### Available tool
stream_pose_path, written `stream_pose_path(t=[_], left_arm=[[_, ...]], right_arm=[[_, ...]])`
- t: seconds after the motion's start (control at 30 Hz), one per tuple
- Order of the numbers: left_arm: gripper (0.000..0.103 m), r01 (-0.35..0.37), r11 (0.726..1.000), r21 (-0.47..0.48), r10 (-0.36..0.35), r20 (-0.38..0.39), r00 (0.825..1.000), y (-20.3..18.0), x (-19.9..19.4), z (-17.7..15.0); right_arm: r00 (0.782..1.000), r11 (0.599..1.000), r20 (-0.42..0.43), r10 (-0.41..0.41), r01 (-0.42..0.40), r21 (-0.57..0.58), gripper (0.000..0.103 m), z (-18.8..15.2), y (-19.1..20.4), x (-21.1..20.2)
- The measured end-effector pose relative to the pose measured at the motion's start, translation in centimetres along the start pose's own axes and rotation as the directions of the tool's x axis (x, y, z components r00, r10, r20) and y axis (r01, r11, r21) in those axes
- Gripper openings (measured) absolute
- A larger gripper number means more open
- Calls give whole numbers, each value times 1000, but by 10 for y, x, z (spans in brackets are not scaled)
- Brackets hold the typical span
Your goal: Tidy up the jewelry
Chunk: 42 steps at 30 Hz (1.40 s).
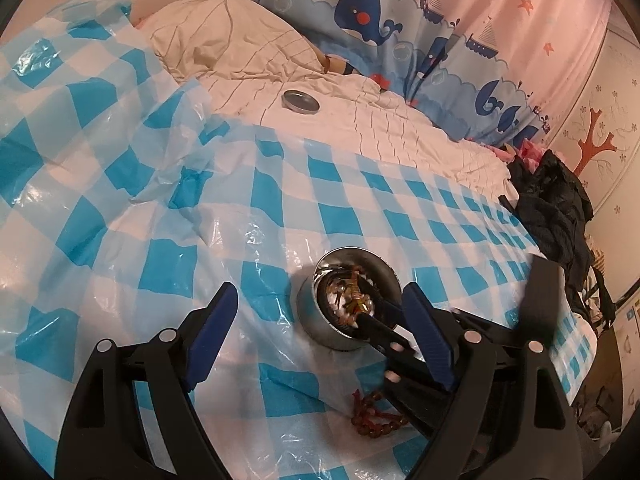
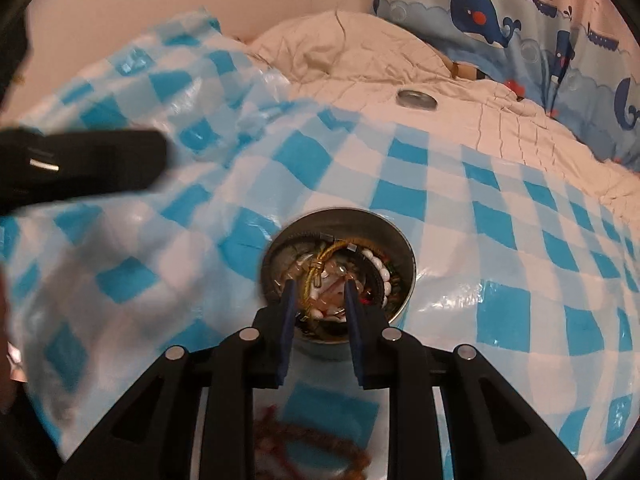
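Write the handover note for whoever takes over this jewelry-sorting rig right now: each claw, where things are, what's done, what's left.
Left claw: open, empty, hovering beside the tin.
Right claw: fingers partly open, tips down inside the round metal tin; whether it grips anything is unclear.
Tin sits on the blue checked sheet, already holding mixed jewelry: white beads, gold cord.
Brown bead bracelet lies loose on the sheet, near side of the tin.
Lid rests apart on the cream bedding.
Left: bracelet into tin, probably lid on.
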<state>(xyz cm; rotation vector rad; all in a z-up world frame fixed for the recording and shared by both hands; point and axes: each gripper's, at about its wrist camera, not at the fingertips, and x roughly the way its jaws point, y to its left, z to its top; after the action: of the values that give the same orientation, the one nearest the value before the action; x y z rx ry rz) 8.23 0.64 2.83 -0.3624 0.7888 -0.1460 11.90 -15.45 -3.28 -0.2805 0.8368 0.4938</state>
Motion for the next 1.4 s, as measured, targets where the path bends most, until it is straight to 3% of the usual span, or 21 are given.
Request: stream_pose_path(t=[0.17, 0.33, 0.47, 0.63, 0.7, 0.8, 0.93, 1.13, 1.4], left_arm=[[80, 1, 1000, -17, -1, 9, 1000, 4, -2, 3], [80, -7, 1000, 2, 7, 4, 1000, -1, -1, 2], [81, -24, 1000, 17, 24, 8, 1000, -3, -2, 1], [82, -58, 997, 55, 57, 15, 998, -19, -4, -9], [84, -73, 994, 79, 72, 18, 997, -27, -8, -16], [87, -99, 988, 117, 96, 33, 995, -38, -18, -26], [91, -137, 984, 115, 132, 49, 990, -38, -34, -42], [92, -159, 982, 102, 156, 36, 987, -36, -41, -51], [93, -169, 978, 122, 168, 19, 986, -49, -27, -43]], right_arm=[[998, 1000, 52, 19, -20, 20, 25, 4, -7, -17], [994, 994, 87, 63, -70, 85, 40, -8, -22, -55], [996, 985, 83, 42, -55, 165, 50, -34, -43, -79], [994, 936, 74, 86, -106, 335, 54, -55, -69, -89], [990, 915, 90, 109, -135, 381, 66, -56, -74, -92], [985, 880, 110, 137, -171, 442, 70, -61, -78, -99], [985, 878, 103, 138, -170, 448, 74, -70, -73, -107], [993, 910, 66, 93, -112, 400, 81, -86, -65, -110], [993, 886, 41, 109, -116, 450, 81, -91, -74, -95]])
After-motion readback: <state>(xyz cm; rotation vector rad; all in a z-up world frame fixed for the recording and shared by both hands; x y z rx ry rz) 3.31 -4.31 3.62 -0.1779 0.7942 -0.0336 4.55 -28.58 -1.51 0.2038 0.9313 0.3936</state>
